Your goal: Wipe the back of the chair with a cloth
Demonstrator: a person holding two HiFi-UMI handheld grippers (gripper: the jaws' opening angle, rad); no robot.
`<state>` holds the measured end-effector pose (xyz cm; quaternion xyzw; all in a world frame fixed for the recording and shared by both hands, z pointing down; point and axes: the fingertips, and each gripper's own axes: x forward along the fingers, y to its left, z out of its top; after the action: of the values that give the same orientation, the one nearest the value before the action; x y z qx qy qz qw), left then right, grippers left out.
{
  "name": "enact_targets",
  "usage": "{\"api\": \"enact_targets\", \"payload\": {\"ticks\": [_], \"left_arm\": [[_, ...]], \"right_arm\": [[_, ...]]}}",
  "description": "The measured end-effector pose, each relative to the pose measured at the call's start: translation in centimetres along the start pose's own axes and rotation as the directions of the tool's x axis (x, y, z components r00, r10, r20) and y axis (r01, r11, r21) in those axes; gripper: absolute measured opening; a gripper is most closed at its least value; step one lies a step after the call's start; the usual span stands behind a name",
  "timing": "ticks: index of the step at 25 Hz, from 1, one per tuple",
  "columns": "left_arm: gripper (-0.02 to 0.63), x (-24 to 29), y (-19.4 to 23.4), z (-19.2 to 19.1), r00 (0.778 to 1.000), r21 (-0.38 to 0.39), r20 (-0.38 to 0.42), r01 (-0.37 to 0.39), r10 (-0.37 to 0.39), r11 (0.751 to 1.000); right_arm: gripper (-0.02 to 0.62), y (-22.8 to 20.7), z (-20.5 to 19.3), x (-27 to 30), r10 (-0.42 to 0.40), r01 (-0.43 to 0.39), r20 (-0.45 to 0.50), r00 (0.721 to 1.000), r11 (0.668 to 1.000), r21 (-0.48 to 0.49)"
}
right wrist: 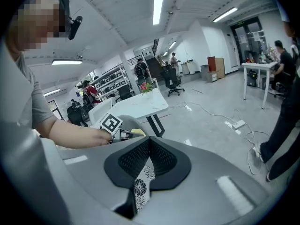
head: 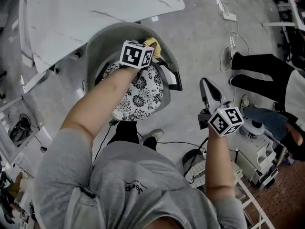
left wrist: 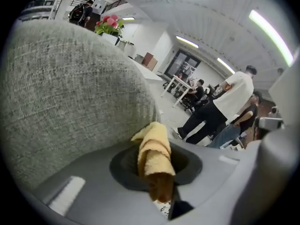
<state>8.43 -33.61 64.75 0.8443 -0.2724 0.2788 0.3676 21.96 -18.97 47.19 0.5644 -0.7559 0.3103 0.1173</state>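
Note:
The chair has a grey fabric back (head: 102,42) that curves round a seat with a black-and-white flowered cushion (head: 138,97). My left gripper (head: 155,51) is shut on a yellow cloth (head: 152,43) and holds it at the top rim of the back, on its right side. In the left gripper view the cloth (left wrist: 153,156) sticks out between the shut jaws (left wrist: 157,177), right beside the grey back (left wrist: 70,97). My right gripper (head: 206,84) hangs to the right of the chair, apart from it, shut and holding nothing (right wrist: 149,146).
A white table (head: 95,8) stands just beyond the chair. A person in black trousers (head: 262,75) stands at the right. Cables and a power strip (head: 228,16) lie on the floor. White equipment (head: 257,151) sits at the lower right.

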Motion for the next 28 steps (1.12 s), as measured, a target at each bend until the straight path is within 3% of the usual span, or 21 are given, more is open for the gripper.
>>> {"api": "enact_targets", "payload": {"ticks": [3,6,9,14,18,28], "left_arm": [[0.117,-1.7,1.1,-0.9,0.998,-0.071,0.058,0.008,-0.004,0.997],[0.117,-5.2,4.7,-3.0,0.991,-0.210,0.118,-0.035,0.061,0.977],[0.117,-9.3,9.5,-7.3,0.980,-0.344,0.120,-0.107,0.157,0.933],[0.117,-15.5,15.7,-12.9,0.948,-0.467,0.098,-0.225,0.303,0.855],[0.117,-17.5,17.9,-14.2,0.931,-0.520,0.099,-0.252,0.350,0.816],[0.116,-15.2,18.2,-12.1,0.939,-0.563,0.089,-0.227,0.331,0.795]], "right_arm": [[-0.002,0.6,-0.2,0.3,0.016,-0.016,-0.014,1.000,1.000,-0.007],[-0.002,1.6,-0.2,1.3,0.047,-0.048,-0.036,0.998,0.999,-0.026],[-0.002,3.1,-0.2,2.8,0.085,-0.087,-0.056,0.995,0.996,-0.038],[-0.002,6.2,-0.5,5.3,0.149,-0.155,-0.083,0.985,0.986,-0.067],[-0.002,8.2,-0.6,6.8,0.190,-0.199,-0.102,0.976,0.977,-0.081],[-0.002,7.3,-0.6,7.0,0.172,-0.181,-0.109,0.979,0.980,-0.082]]}}
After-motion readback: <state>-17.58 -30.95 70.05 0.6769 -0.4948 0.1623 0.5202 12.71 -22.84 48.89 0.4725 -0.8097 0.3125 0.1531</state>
